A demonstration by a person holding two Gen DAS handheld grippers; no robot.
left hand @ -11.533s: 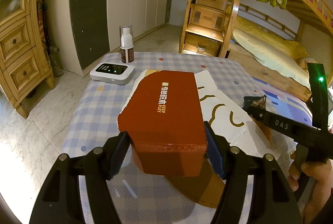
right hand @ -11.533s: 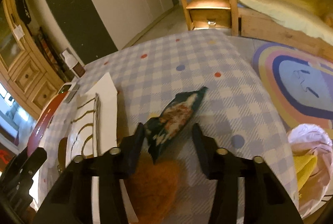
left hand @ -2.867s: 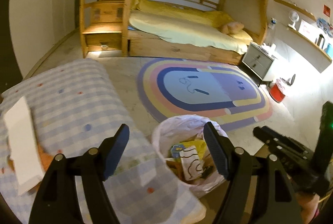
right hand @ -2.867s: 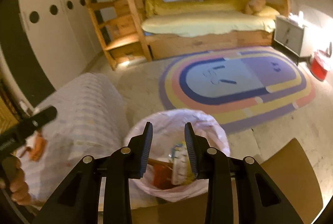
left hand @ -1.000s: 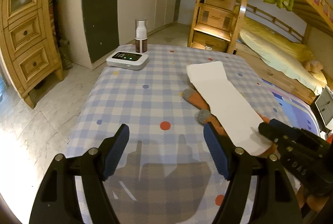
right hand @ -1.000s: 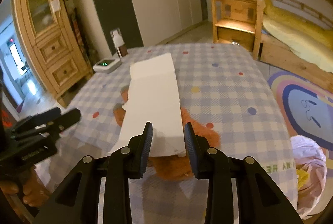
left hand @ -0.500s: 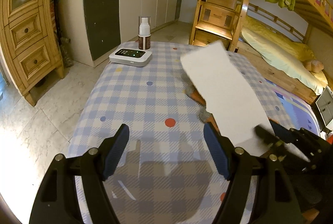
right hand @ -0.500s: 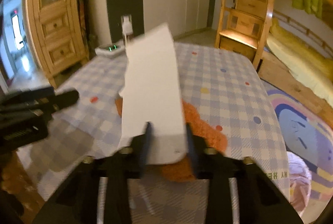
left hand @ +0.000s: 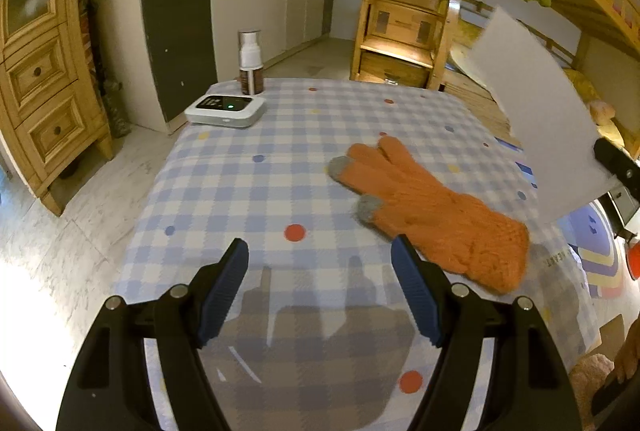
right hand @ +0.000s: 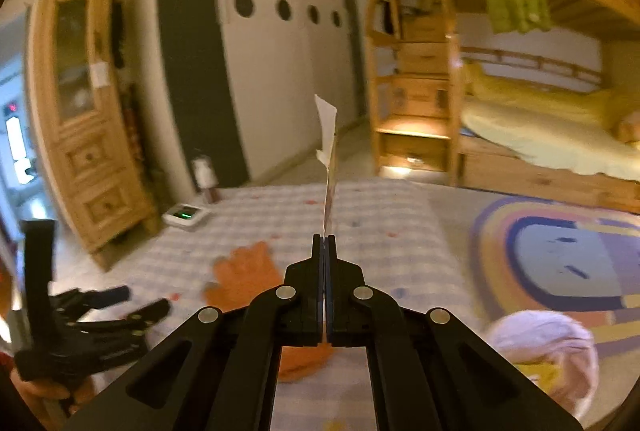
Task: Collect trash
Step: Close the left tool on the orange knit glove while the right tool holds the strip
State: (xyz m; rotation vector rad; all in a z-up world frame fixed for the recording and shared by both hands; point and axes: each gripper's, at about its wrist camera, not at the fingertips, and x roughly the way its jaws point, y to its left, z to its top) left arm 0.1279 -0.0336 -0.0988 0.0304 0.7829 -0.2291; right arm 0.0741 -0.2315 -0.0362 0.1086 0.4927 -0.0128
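My right gripper point(right hand: 324, 241) is shut on a long white paper sheet point(right hand: 329, 159), held edge-on and upright above the table. In the left wrist view the same white sheet point(left hand: 536, 103) hangs tilted in the air at the right, pinched by the right gripper point(left hand: 608, 155). My left gripper point(left hand: 320, 259) is open and empty, low over the near part of the checked tablecloth point(left hand: 280, 171). The trash bin with a pale bag point(right hand: 548, 355) stands on the floor at the lower right of the right wrist view.
An orange knitted glove point(left hand: 432, 207) lies on the table right of centre. A white device point(left hand: 226, 107) and a pump bottle point(left hand: 250, 63) stand at the far left corner. A wooden cabinet point(left hand: 40, 79), wardrobes, a bunk bed point(right hand: 540, 119) and a rainbow rug point(right hand: 568, 255) surround the table.
My right gripper has lifted the white sheet off the table and turned it upright, uncovering the whole orange glove. My left gripper has stayed open and empty.
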